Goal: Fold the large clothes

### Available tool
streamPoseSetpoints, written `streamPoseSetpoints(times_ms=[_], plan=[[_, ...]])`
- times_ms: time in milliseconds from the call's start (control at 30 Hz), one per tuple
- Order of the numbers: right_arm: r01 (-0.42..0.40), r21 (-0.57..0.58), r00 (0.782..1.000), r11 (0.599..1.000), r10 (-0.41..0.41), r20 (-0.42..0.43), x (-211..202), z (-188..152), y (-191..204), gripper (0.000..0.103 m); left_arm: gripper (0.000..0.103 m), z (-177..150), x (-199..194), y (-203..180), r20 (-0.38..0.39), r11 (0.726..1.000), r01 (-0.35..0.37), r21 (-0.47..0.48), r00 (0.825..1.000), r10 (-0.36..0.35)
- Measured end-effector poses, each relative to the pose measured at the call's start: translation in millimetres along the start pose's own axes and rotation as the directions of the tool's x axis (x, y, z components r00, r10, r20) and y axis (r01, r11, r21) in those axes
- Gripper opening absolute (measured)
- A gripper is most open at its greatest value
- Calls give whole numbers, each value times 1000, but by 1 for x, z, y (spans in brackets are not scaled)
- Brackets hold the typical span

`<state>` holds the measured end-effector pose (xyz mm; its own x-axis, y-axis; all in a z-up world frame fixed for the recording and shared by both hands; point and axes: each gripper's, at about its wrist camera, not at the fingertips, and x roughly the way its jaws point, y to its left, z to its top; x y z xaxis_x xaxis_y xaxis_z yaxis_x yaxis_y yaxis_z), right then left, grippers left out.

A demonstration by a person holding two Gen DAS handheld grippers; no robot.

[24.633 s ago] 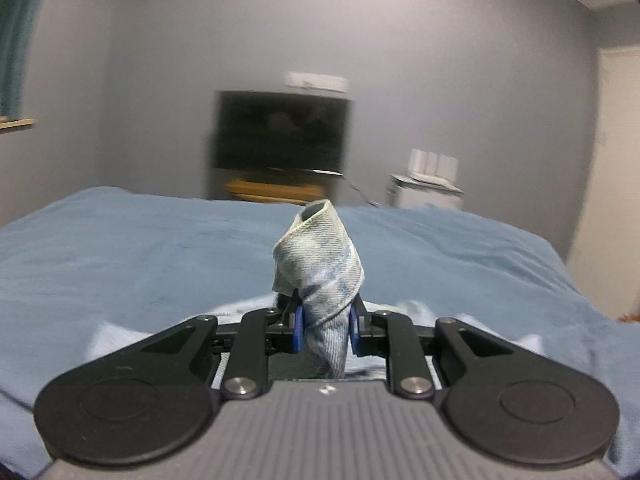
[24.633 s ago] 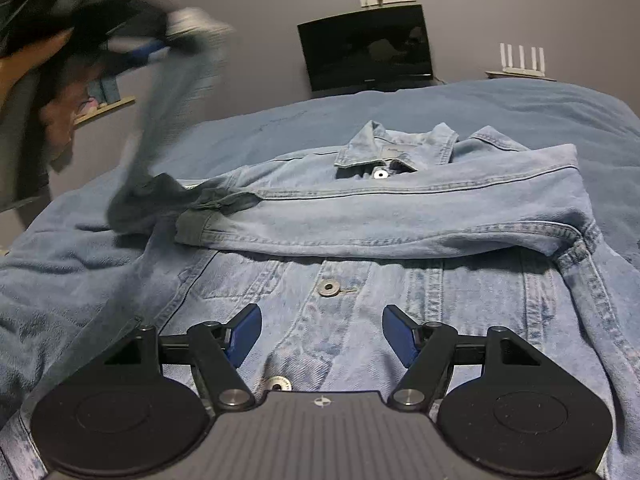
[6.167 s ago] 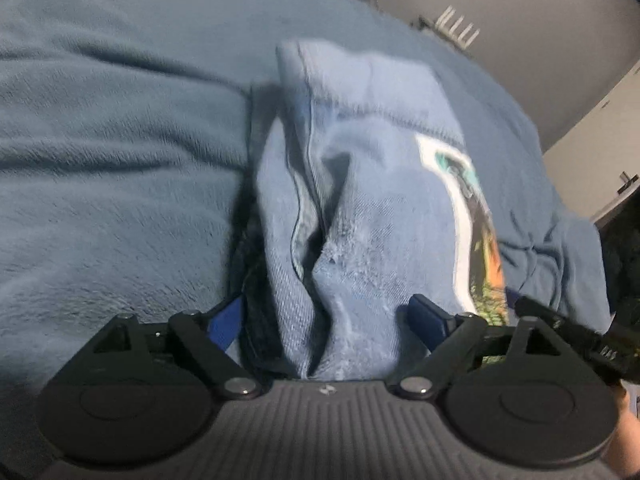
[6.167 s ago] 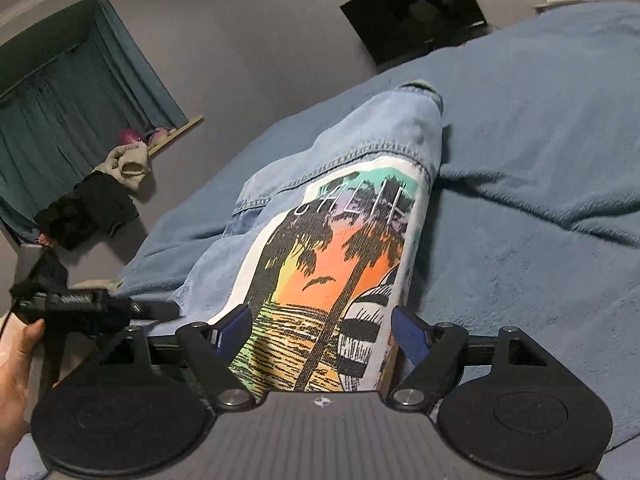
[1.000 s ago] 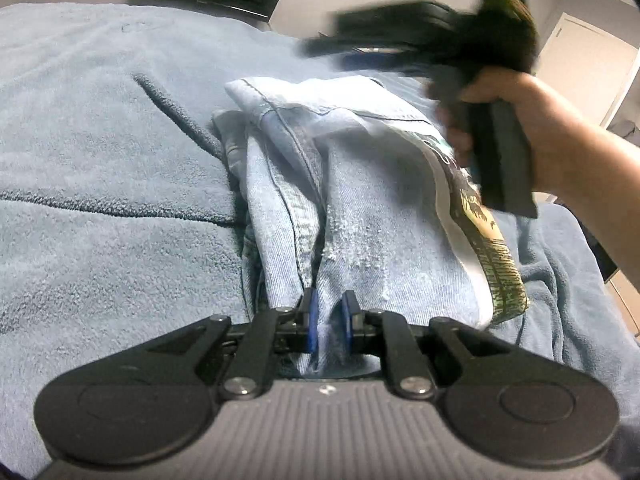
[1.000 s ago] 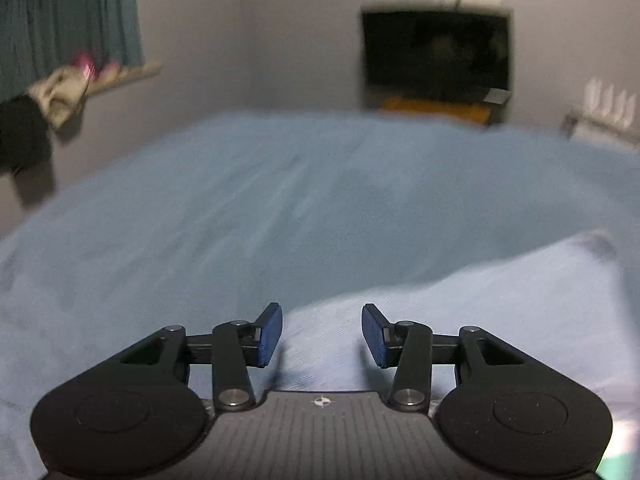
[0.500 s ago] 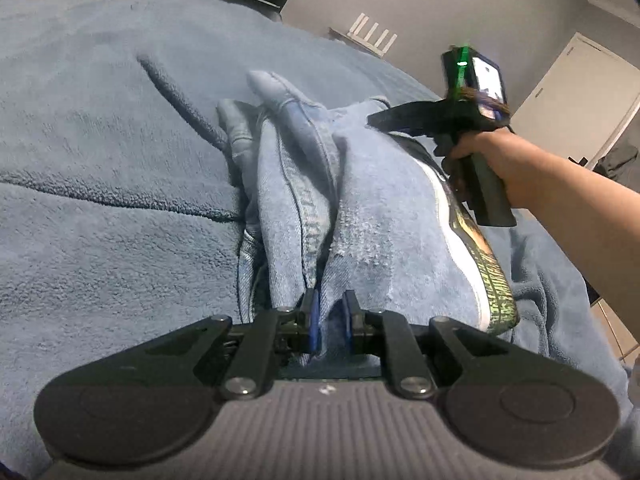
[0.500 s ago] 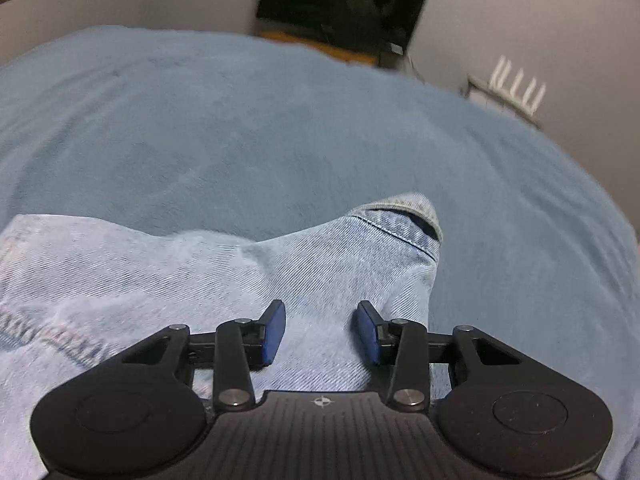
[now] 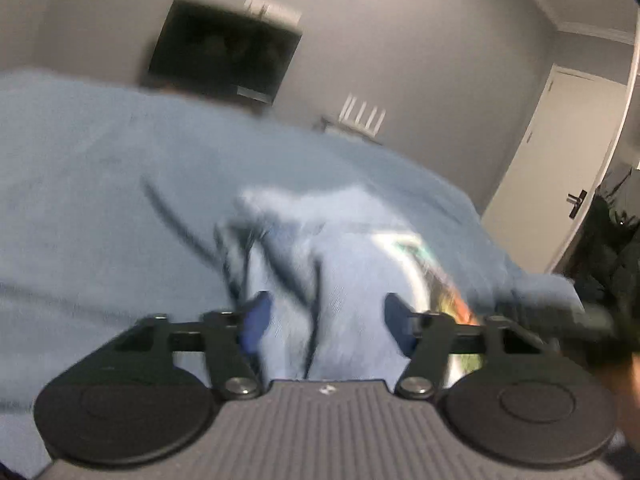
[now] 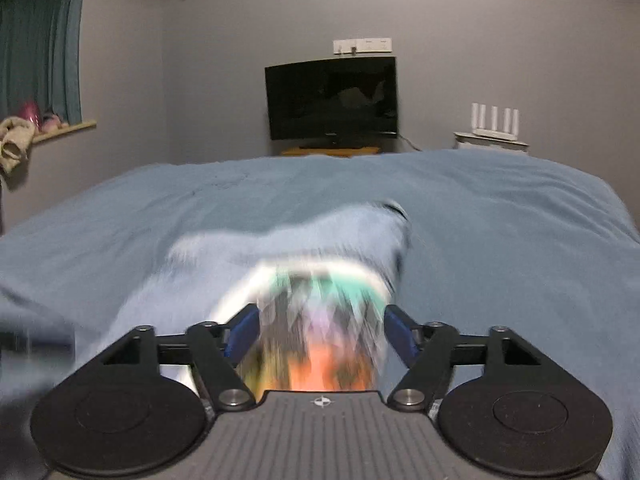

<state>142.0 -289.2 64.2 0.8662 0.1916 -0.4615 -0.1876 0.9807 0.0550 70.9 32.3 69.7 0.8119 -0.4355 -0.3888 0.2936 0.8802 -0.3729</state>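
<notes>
A light-blue denim jacket (image 9: 348, 256) with a colourful palm-tree print lies folded into a long bundle on the blue bed. My left gripper (image 9: 326, 320) is open, its blue pads either side of the bundle's near end, blurred by motion. My right gripper (image 10: 320, 332) is open over the printed panel of the jacket (image 10: 320, 280), which is also blurred. The right gripper shows as a dark blurred shape at the right edge of the left wrist view (image 9: 592, 328).
The blue blanket (image 10: 500, 220) covers the whole bed. A dark TV (image 10: 332, 98) stands against the far wall, a white router (image 10: 494, 120) to its right. A curtain and a shelf with items (image 10: 24, 128) are at the left. A door (image 9: 552, 160) is at the right.
My left gripper has opened and let go of the jacket's fold. My right gripper has opened wider and drawn back to the printed end. Both cameras have tilted up toward the wall.
</notes>
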Motion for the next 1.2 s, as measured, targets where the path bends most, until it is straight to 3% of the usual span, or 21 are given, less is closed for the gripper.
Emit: streamPoseSetpoints(times_ms=[133, 233, 367, 467, 600, 633, 667, 700, 800, 933, 1100, 1200], plan=[[57, 51, 995, 997, -53, -80, -49, -48, -2, 75, 63, 14, 30, -34, 19, 998, -5, 64, 1000, 4], [46, -24, 990, 999, -48, -129, -61, -69, 13, 79, 63, 14, 64, -51, -24, 991, -51, 124, 998, 54], [60, -107, 994, 992, -69, -89, -41, -76, 31, 79, 63, -4, 96, -63, -51, 952, -158, 262, 983, 178], [97, -100, 988, 990, -108, -110, -21, -79, 34, 71, 67, -15, 102, -68, -13, 922, -196, 335, 977, 213], [112, -48, 989, 993, -116, -92, -4, -81, 25, 69, 72, -12, 108, -67, -20, 920, -207, 334, 974, 226], [106, -41, 991, 994, -108, -76, -8, -80, 25, 63, 76, -11, 107, -67, -18, 919, -214, 330, 972, 233], [98, -47, 993, 994, -101, -60, -12, -80, 26, 47, 77, -10, 108, -64, -26, 924, -210, 319, 973, 230], [112, -55, 993, 992, -114, -36, -17, -78, 27, 45, 77, -9, 108, -61, -32, 932, -204, 298, 974, 223], [106, -28, 993, 994, -107, -40, -19, -79, 22, 48, 78, -8, 108, -56, -44, 947, -186, 261, 978, 204], [151, 1, 986, 989, -150, -72, -12, -83, 17, 59, 78, -15, 109, -63, -21, 933, -203, 298, 976, 218], [146, -2, 986, 989, -146, -83, 0, -79, 19, 55, 79, -16, 112, -61, -18, 933, -203, 298, 976, 218], [137, -17, 988, 990, -138, -70, -4, -78, 24, 42, 79, -17, 111, -61, -3, 921, -201, 335, 977, 214]])
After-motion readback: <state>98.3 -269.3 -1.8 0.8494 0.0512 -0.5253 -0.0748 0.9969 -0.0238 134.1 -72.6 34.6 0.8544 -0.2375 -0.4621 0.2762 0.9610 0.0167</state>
